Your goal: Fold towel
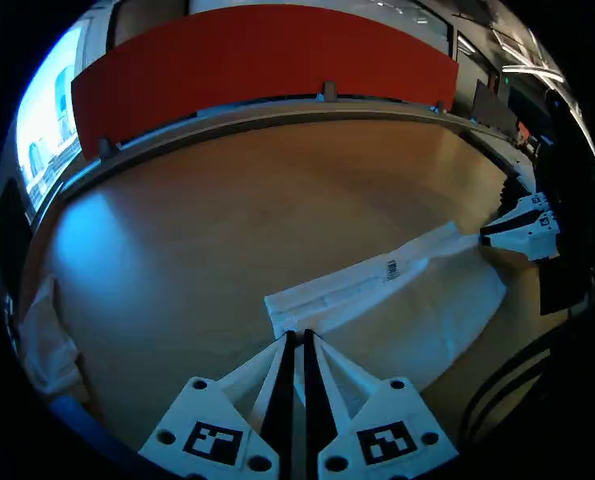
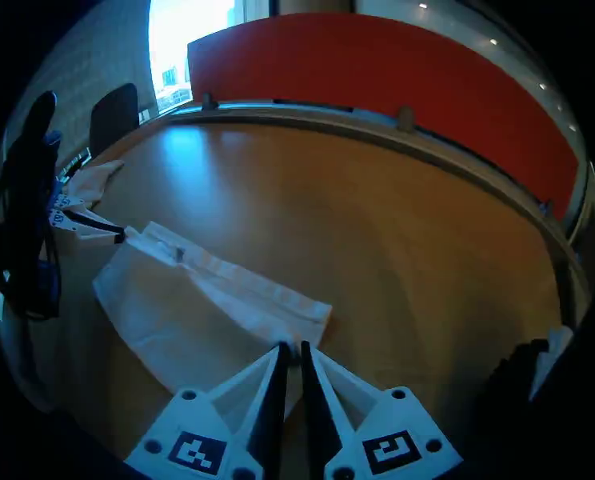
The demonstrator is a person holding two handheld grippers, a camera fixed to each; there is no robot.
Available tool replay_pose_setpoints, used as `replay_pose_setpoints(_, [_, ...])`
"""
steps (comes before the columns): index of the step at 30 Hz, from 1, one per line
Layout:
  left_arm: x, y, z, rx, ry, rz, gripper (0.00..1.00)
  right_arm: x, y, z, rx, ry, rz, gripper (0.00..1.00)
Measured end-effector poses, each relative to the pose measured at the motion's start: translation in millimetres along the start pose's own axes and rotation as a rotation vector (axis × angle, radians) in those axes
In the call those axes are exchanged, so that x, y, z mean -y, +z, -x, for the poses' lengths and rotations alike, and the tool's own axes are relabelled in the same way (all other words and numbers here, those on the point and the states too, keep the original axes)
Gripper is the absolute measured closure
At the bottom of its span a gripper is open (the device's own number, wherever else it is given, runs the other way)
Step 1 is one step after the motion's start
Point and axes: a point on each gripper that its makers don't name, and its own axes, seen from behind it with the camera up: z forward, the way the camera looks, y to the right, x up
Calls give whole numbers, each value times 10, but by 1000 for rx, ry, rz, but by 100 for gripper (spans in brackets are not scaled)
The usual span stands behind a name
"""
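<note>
A white towel (image 1: 409, 308) lies folded on the wooden table (image 1: 241, 216), its hemmed edge on top with a small label (image 1: 391, 268). My left gripper (image 1: 297, 340) is shut on the towel's near corner, and white cloth shows between its fingers. In the same view my right gripper (image 1: 489, 236) pinches the far corner at the right. In the right gripper view the towel (image 2: 177, 312) spreads to the left, and my right gripper (image 2: 291, 350) is shut on its near corner. The left gripper (image 2: 121, 234) holds the opposite corner there.
A red partition (image 1: 257, 56) stands along the table's far edge. Another white cloth (image 1: 45, 336) lies at the table's left end, seen again as a cloth (image 2: 89, 180) beside a dark chair (image 2: 109, 116). Dark gear (image 2: 529, 360) sits at the right edge.
</note>
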Motion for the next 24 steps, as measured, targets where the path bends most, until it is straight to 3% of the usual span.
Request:
replay_pose_setpoints(4, [51, 14, -28, -2, -1, -24, 87, -52, 18, -43, -5, 2, 20, 80])
replay_pose_setpoints(7, [106, 13, -43, -3, -11, -44, 74, -98, 23, -72, -11, 1, 39, 67])
replay_pose_setpoints(8, [123, 11, -47, -3, -15, -50, 69, -113, 24, -81, -13, 0, 46, 56])
replay_pose_setpoints(12, [142, -11, -57, -6, -37, -50, 32, -143, 1, -108, -23, -8, 59, 13])
replay_pose_setpoints(13, [143, -20, -59, -8, -41, -49, 28, -150, -6, -113, -25, -10, 62, 1])
replay_pose_setpoints(16, [157, -46, -61, -13, -45, -51, 14, -168, -24, -123, -29, -12, 70, 0])
replay_pose_setpoints(24, [152, -104, -47, -20, -44, -55, 14, -147, -94, -128, -38, -8, 71, 0])
